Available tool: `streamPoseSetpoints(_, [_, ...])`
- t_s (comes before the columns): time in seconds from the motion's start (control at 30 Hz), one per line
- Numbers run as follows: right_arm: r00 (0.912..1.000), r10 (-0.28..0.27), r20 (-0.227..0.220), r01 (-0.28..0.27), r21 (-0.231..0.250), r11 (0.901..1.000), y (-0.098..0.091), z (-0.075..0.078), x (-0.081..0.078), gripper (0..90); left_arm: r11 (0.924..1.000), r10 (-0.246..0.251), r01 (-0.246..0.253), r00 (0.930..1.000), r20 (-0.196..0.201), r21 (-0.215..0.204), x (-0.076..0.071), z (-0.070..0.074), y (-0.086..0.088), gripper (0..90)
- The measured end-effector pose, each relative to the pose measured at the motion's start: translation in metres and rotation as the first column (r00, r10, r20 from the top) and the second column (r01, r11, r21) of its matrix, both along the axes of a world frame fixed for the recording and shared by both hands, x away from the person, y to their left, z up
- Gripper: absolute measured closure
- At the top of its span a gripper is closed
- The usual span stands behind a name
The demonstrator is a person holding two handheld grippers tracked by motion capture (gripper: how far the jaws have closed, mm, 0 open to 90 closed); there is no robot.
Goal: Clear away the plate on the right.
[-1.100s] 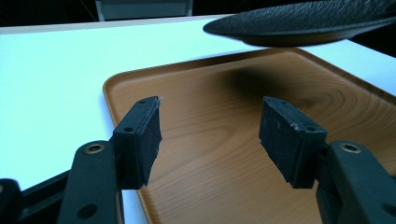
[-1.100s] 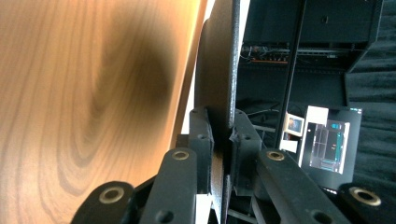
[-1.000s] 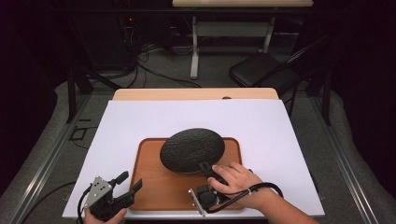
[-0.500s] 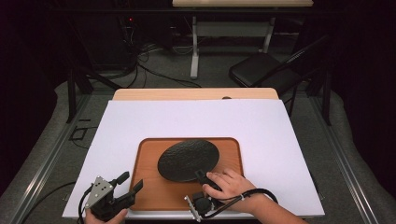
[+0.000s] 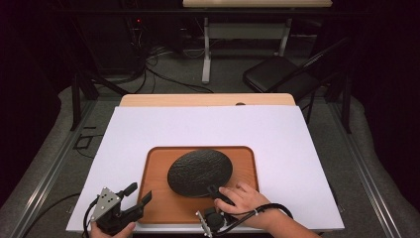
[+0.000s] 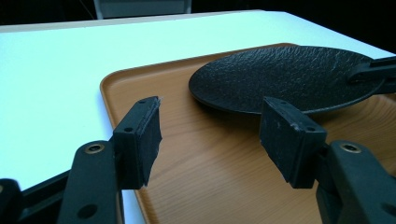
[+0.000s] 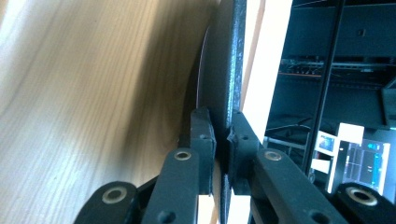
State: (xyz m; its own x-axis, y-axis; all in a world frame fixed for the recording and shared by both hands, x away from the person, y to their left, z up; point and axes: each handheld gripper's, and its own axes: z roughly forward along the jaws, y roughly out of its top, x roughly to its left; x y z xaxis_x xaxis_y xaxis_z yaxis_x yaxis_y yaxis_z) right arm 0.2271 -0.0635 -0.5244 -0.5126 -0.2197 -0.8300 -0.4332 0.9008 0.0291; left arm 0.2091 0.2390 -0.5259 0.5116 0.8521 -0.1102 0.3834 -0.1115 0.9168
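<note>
A black textured plate (image 5: 199,171) lies over the middle of a brown wooden tray (image 5: 158,203). My right gripper (image 5: 220,193) is shut on the plate's near rim, and a hand is wrapped over it. In the right gripper view the pads (image 7: 201,135) press on both faces of the plate's edge (image 7: 231,60), with the tray's wood (image 7: 93,93) beside it. These jaws have just been closing on the rim. My left gripper (image 5: 138,196) stands open at the tray's front left corner. Nothing is between its fingers (image 6: 140,135); beyond them lie the tray (image 6: 187,154) and the plate (image 6: 289,74).
The tray rests on a white sheet (image 5: 208,124) that covers the table. A strip of wooden tabletop (image 5: 208,100) shows at the far edge. Beyond the table are a black chair (image 5: 277,74), a table leg and cables on the grey floor.
The right hand has sunk with the plate, which was tipped up off the tray and now sits lower and nearer to me. The left gripper has stayed put.
</note>
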Motion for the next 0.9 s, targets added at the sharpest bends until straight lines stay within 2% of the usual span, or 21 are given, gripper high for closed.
streamPoseSetpoints(0.13, [0.9996, -0.009, -0.027, 0.009, -0.001, 1.0, 0.0, -0.001, 0.0, 85.3, 1.0, 0.0, 0.0, 1.0, -0.001, 0.001, 0.0, 0.0, 0.0, 38.7])
streamPoseSetpoints(0.5, [0.9994, -0.003, -0.035, 0.003, 0.008, 1.0, -0.002, -0.011, -0.004, 86.8, 1.0, -0.002, 0.002, 1.0, -0.001, 0.003, -0.001, 0.0, -0.001, 38.7])
streamPoseSetpoints(0.9, [0.9974, 0.005, -0.071, -0.006, -0.014, 0.9999, -0.005, -0.022, -0.004, 80.6, 1.0, -0.004, 0.004, 1.0, -0.002, 0.003, -0.001, 0.0, -0.001, 38.7])
